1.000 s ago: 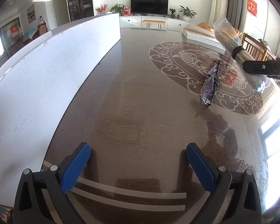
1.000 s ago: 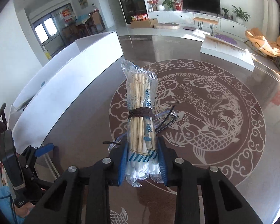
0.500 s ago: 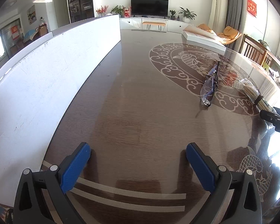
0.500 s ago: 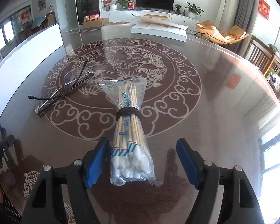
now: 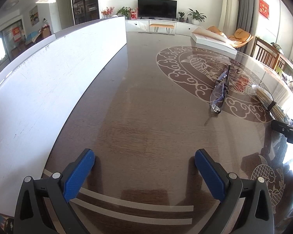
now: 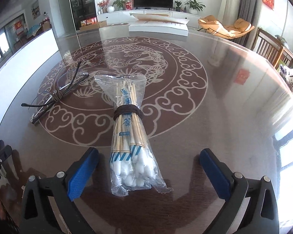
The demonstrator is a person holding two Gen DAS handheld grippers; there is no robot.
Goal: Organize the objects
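Right wrist view showed the right gripper [image 6: 148, 169] with its blue pads standing wide, the jaws having just been opening, and the bag of cotton swabs [image 6: 129, 136] lying between them on the glass, touched by neither pad. The bag lay lengthwise away from the camera, cotton heads nearest the jaws, a dark cord wound round its middle. Just to its left, and apart from it, lay the folded glasses [image 6: 56, 95], also bound with a cord, on the edge of the fish medallion printed on the table [image 6: 234, 117].

From the left wrist view, the left gripper [image 5: 144, 175] hung open over bare wood grain with nothing between its pads, near a white board [image 5: 48, 81] standing along the table's left side. The glasses and the swabs showed far off to its right, the swab bag partly hidden by the black body of the other gripper, so how squarely it lay was hard to judge from there.

As I judged it, the swabs had been set down and the release looked clean. The main risk was in pulling away: the left pad sat close beside the bag's loose plastic, and a sideways drift could catch the film and drag the bundle across the slick glass toward the glasses. A low retreat could do the same. The glasses might also slide or scratch if nudged, since nothing held them in place.
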